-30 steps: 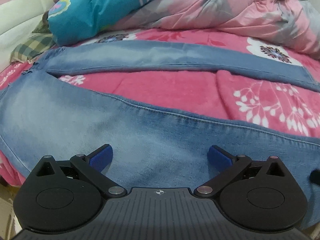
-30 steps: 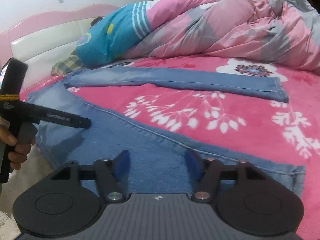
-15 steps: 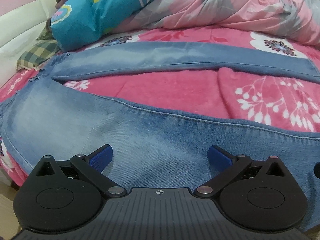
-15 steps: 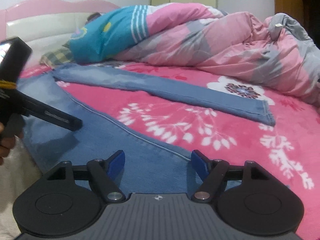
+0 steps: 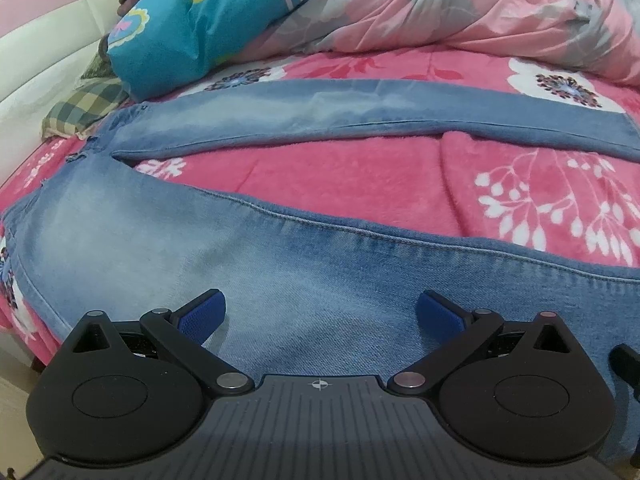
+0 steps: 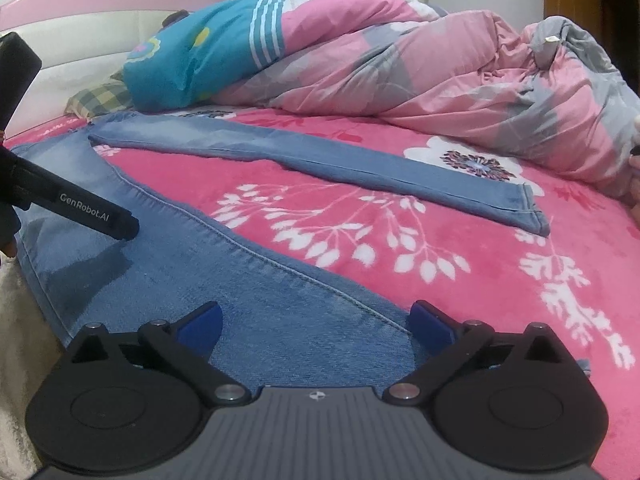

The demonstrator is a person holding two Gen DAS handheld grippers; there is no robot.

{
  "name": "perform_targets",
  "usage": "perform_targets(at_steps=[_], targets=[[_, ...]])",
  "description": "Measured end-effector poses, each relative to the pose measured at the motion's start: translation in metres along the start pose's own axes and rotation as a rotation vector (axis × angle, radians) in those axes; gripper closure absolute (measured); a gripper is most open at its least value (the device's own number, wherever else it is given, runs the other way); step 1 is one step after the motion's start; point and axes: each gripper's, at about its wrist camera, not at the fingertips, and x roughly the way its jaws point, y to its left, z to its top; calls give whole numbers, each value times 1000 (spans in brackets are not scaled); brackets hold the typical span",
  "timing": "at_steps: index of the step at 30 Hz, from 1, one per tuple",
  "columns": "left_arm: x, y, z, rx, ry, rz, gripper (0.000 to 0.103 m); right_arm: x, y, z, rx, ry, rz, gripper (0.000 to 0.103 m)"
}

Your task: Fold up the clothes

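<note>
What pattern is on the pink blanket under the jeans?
White leafy sprigs and flowers on the pink blanket, clearest in the right wrist view.

- Your left gripper (image 5: 320, 314): jaws spread wide, nothing between the blue pads (image 5: 202, 314), held low and pointing forward.
- Your right gripper (image 6: 316, 322): jaws also spread wide, nothing held, low and roughly level.
- From the right wrist view, your left gripper's body (image 6: 68, 204) sits at the left edge, angled down to the right; fingers of your hand (image 6: 6, 228) barely show behind it.
</note>
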Motion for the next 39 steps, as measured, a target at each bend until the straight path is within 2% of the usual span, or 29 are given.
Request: perform_targets(at_steps=[22,26,33,39], targets=[[-4,-13,2,43,-3,64,0,-1,2,-4,1,-24,-4,0],[-3,-9,1,31,-1,47,0,-1,5,-4,-1,-20,-11,0],[2,5,0,-12,3,-34,0,-1,1,-3,-3,-20,-10,0],[3,8,-1,-26,1,-51,0,0,3,-3,-4,-20,-18,0]])
